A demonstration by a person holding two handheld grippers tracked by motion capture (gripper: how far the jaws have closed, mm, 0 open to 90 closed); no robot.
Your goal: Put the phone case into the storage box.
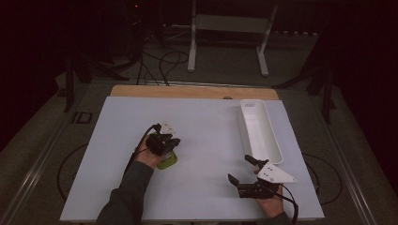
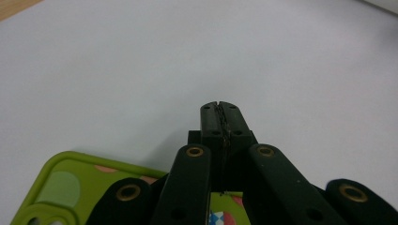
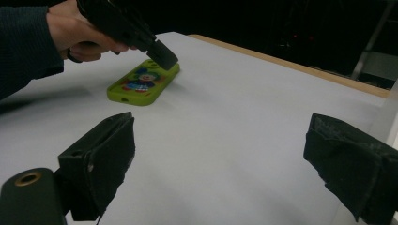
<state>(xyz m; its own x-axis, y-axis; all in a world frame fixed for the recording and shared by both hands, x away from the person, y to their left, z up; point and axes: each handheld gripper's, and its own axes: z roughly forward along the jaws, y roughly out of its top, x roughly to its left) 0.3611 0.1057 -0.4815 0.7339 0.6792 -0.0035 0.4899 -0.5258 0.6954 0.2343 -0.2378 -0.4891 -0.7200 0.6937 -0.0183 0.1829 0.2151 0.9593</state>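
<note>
On the left half of the desk (image 1: 202, 122), a green phone case (image 3: 143, 83) with a cartoon print lies flat on the white surface. The left tool (image 1: 164, 143) is directly over it, angled downward, jaws closed together with nothing between them, as the left gripper view confirms: both pads (image 2: 220, 119) meet along their full length. In the right gripper view the closed tip sits at the far end of the case, touching it or just above it; contact cannot be confirmed.

Key relation: the case lies beneath and slightly behind the left tool's tip, towards the person. In the left gripper view it occupies the lower left corner, behind the jaw line. Its long axis runs diagonally, from near the person outward towards the desk centre, roughly in line with the tool. The likely move is a push or slide with closed jaws rather than a grasp.

The right tool (image 1: 244, 176) rests at the near right, jaws spread wide and empty, well apart from the case. A white tray (image 1: 272, 152) stands just beyond it. The left hand (image 1: 148, 157) is by far the nearer.
</note>
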